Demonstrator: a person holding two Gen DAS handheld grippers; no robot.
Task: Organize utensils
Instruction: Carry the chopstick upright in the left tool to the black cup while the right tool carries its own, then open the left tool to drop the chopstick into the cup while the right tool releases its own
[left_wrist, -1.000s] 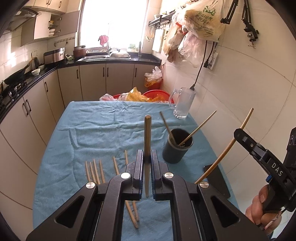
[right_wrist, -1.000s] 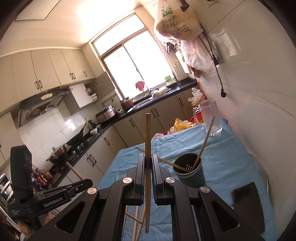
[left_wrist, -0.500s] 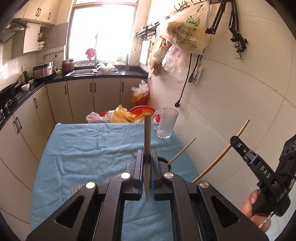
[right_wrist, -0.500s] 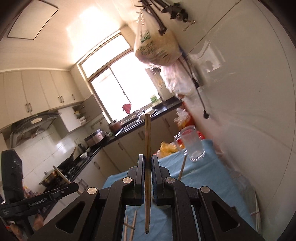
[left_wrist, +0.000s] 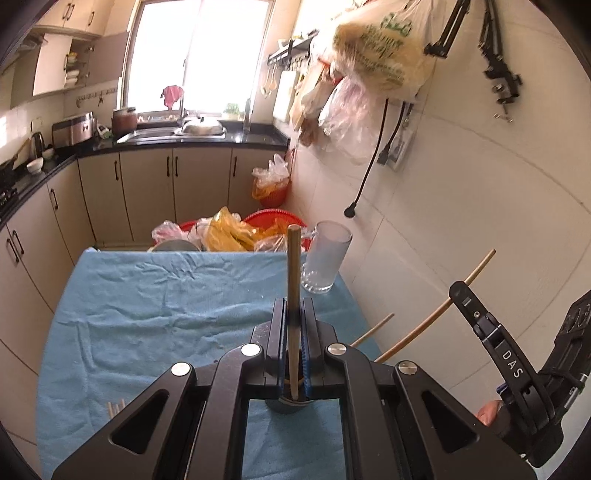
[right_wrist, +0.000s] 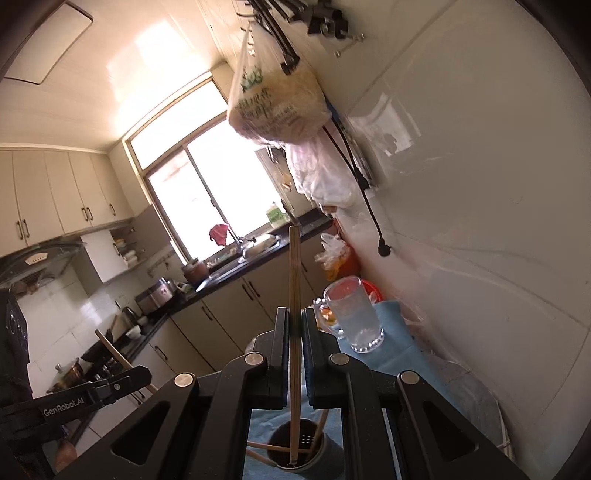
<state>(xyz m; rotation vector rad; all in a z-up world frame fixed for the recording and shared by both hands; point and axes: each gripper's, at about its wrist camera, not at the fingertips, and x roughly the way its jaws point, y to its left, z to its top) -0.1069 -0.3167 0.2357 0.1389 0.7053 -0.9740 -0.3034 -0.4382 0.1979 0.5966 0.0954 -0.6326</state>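
Observation:
My left gripper (left_wrist: 294, 314) is shut on a brown chopstick (left_wrist: 293, 266) that stands upright between its jaws. A dark cup (left_wrist: 288, 404) sits just below it, mostly hidden, with one chopstick (left_wrist: 373, 330) leaning out to the right. In the right wrist view my right gripper (right_wrist: 294, 321) is shut on a second chopstick (right_wrist: 294, 273), whose lower tip shows at the mouth of the dark cup (right_wrist: 325, 448); the cup holds several chopsticks. The right gripper (left_wrist: 465, 295) also shows at the right of the left wrist view. A few loose chopsticks (left_wrist: 114, 408) lie on the blue cloth.
A table under a blue cloth (left_wrist: 147, 295) runs along the white tiled wall (left_wrist: 461, 203) on the right. A glass mug (left_wrist: 325, 262) stands at the far right corner. Behind it is a red basin with plastic bags (left_wrist: 236, 232). Bags hang above.
Both grippers have moved forward over the table with their chopsticks. The cup has slid under the jaws and the loose chopsticks have dropped to the lower left. The right gripper has tilted upward.

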